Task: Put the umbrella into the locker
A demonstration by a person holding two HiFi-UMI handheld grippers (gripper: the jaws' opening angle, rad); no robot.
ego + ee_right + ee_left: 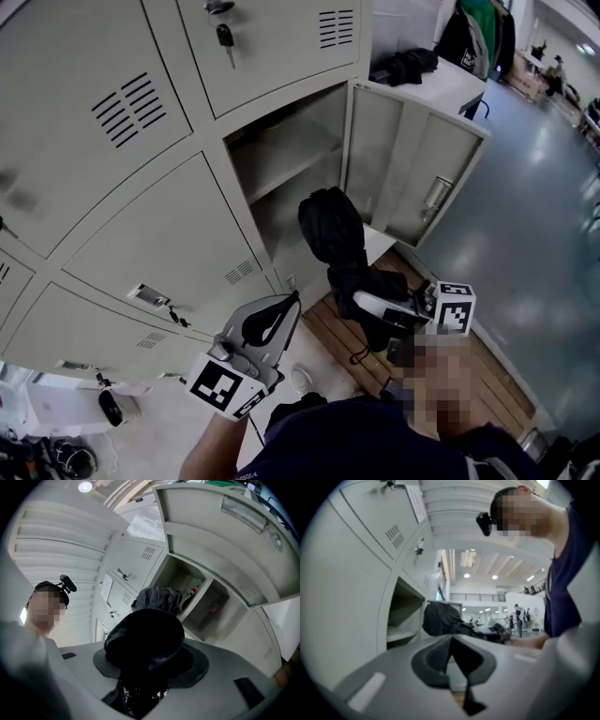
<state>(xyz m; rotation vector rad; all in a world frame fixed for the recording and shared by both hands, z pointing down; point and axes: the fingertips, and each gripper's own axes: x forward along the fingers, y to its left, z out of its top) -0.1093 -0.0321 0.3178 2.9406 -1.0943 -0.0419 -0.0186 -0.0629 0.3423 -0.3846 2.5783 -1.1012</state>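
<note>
One open locker (274,214) at upper centre, with one door (412,169) swung right and one shelf (281,150) inside. One black umbrella (333,230) sits mid-frame just before the opening, clamped by the right gripper's (361,300) fingers. Its bunched head could snag the shelf edge and slip. The left gripper's (284,311) fingers are closed and empty. Two grippers.

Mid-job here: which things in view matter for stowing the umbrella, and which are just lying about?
Job: umbrella, right gripper holding it, open locker, its door.
Lying about: key in upper door, dark bundle behind that door, closed lockers.
</note>
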